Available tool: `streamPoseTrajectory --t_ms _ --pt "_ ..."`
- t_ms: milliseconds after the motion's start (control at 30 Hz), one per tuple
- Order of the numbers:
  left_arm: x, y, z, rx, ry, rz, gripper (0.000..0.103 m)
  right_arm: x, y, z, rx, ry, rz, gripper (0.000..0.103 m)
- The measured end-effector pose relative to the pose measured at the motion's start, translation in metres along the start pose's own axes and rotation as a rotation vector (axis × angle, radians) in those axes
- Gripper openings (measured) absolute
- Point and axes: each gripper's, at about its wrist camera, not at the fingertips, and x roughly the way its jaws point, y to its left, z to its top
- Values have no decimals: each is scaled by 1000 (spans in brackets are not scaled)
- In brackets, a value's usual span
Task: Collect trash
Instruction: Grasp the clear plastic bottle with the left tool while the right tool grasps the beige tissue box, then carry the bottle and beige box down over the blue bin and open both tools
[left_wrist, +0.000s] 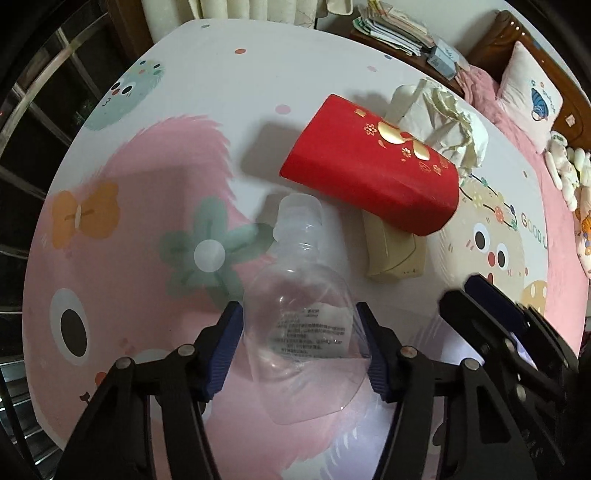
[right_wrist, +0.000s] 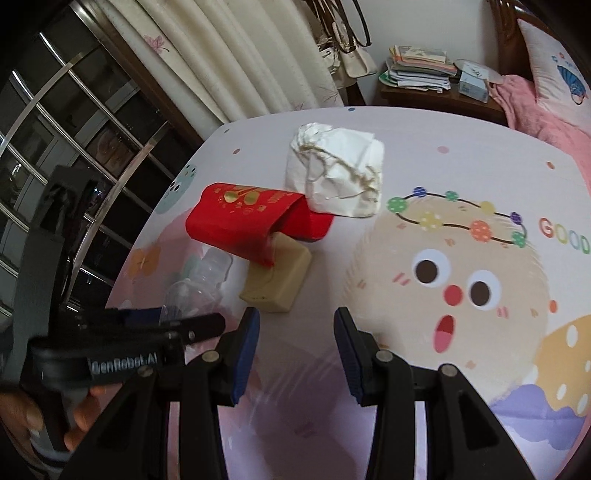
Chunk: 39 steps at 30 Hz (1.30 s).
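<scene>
step: grasping trash | left tongs (left_wrist: 299, 347) bracket clear bottle (left_wrist: 295, 295) lying on bed (left_wrist: 147, 184), pads at its sides, grip unconfirmed | right tongs (right_wrist: 295, 350) half-open, empty | next: squeeze, lift bottle

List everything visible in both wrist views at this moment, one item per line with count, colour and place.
plastic bottle: 1, clear, lying on the bed between the left pads
red box: 1, red with gold print, propped on the beige box
beige box: 1, beige, partly under the red box
crumpled paper: 1, white, behind the red box
bedsheet: 1, pink and white cartoon print
pillow: 1, pink, at the headboard
stack of books: 1, mixed colours, on the nightstand
left hand-held gripper: 1, black with blue pads, pads against the bottle
right hand-held gripper: 1, black with blue pads, open, nothing between
</scene>
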Motion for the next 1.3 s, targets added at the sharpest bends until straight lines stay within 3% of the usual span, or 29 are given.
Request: streamPoseTrajectory --t_ms 67,233,367,600,633,667,1033,1300 --pt "0 3 -2 3 -7 -6 58 4 3 3 5 3 0 42" --pt "-9 20 -11 -22 -46 42 58 16 8 11 16 10 5 58" --pt "-20 35 -15 -57 -78 55 58 32 18 17 2 30 -16 58" --pt "-31 50 -26 -75 -96 96 58 52 38 21 -76 -3 -178 58" --pt "-33 53 -27 -81 -99 96 58 52 42 20 -93 -7 -198 57" --pt "-36 56 -28 -85 -102 95 58 53 44 18 -112 -7 -223 46" --pt "-71 57 -51 -35 -153 76 55 22 39 -25 -87 66 -155 44" --pt "-106 51 -94 84 -195 66 54 -28 54 -78 -65 58 -153 44"
